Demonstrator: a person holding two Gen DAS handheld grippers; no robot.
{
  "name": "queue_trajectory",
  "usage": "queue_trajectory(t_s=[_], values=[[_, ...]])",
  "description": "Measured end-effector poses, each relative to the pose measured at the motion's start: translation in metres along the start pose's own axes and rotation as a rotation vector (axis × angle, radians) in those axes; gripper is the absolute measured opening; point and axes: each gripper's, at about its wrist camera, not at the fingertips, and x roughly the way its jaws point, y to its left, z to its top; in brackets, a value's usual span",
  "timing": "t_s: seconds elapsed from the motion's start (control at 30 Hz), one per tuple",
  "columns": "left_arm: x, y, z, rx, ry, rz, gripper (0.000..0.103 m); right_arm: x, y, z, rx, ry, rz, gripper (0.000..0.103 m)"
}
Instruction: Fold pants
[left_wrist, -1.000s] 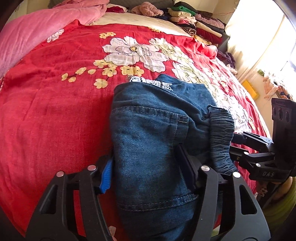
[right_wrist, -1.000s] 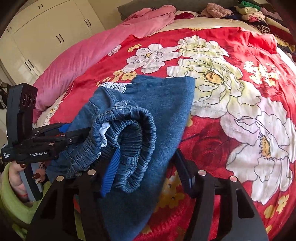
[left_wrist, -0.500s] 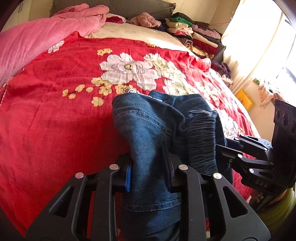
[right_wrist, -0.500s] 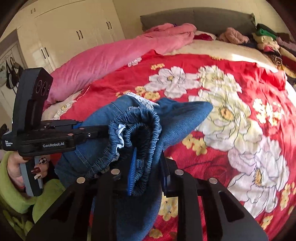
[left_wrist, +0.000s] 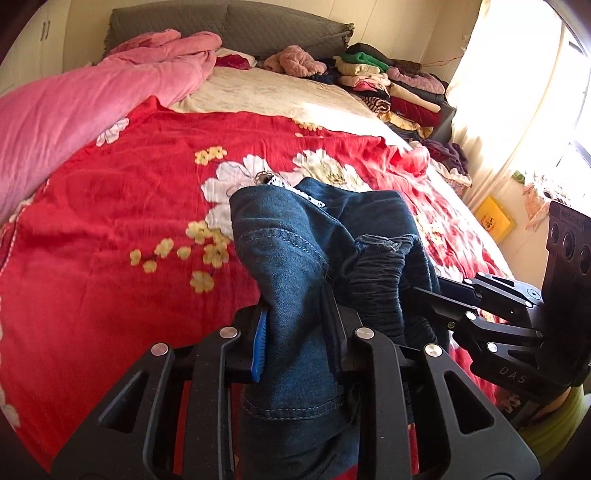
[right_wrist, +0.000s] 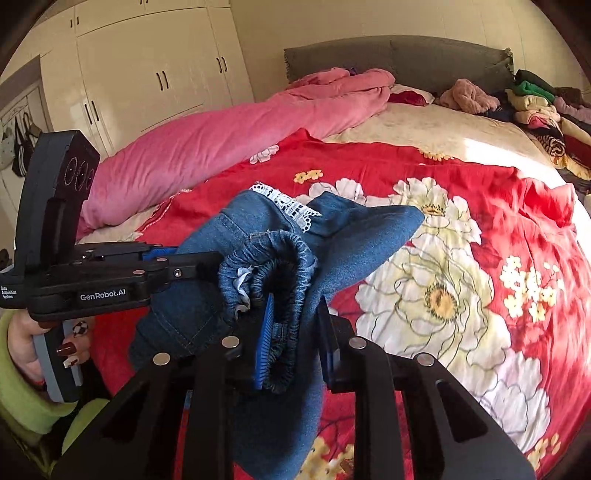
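Left wrist view shows our left tool (left_wrist: 295, 332) and right tool (right_wrist: 295, 332) both clamping the folded blue denim pants (left_wrist: 295, 258), so we should lower them level onto the red floral bed (left_wrist: 110, 221).

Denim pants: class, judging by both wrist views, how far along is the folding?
Done: denim pants look bunched into layers. In hand: left gripper and right gripper both clamp them above the red bedspread. Left: laying them flat and finishing the fold.
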Motion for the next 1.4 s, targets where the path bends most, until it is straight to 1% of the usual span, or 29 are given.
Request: queue_trajectory(t_s=[0.17,0.3,0.5,0.7,0.9,1.07,1.13,1.3,1.4], values=[[0.007,0.003,0.01,-0.008,-0.008,0.002,0.018,0.008,-0.007,0.01,0.017,-0.005,0.004,0.021],[0.012,0.003,0.016,0.003,-0.016,0.017,0.018,0.014,-0.01,0.016,0.021,-0.002,0.003,0.021],[0.021,0.006,0.018,0.014,-0.012,0.037,0.018,0.024,-0.014,0.019,0.031,0.006,0.001,0.021],[0.028,0.009,0.014,0.015,-0.001,0.06,0.018,0.027,-0.024,0.01,0.07,0.023,-0.017,0.021],[0.032,0.018,0.008,-0.013,0.013,0.068,0.019,0.024,-0.039,-0.006,0.107,0.048,-0.068,0.024],[0.037,0.024,0.002,-0.029,0.036,0.072,0.025,0.023,-0.047,-0.015,0.135,0.063,-0.083,0.036],[0.039,0.025,-0.001,-0.03,0.044,0.073,0.029,0.023,-0.047,-0.015,0.138,0.062,-0.085,0.041],[0.042,0.029,-0.004,-0.035,0.06,0.081,0.032,0.028,-0.043,-0.016,0.128,0.071,-0.082,0.046],[0.044,0.031,-0.007,-0.033,0.069,0.086,0.034,0.037,-0.037,-0.018,0.11,0.103,-0.097,0.047]])
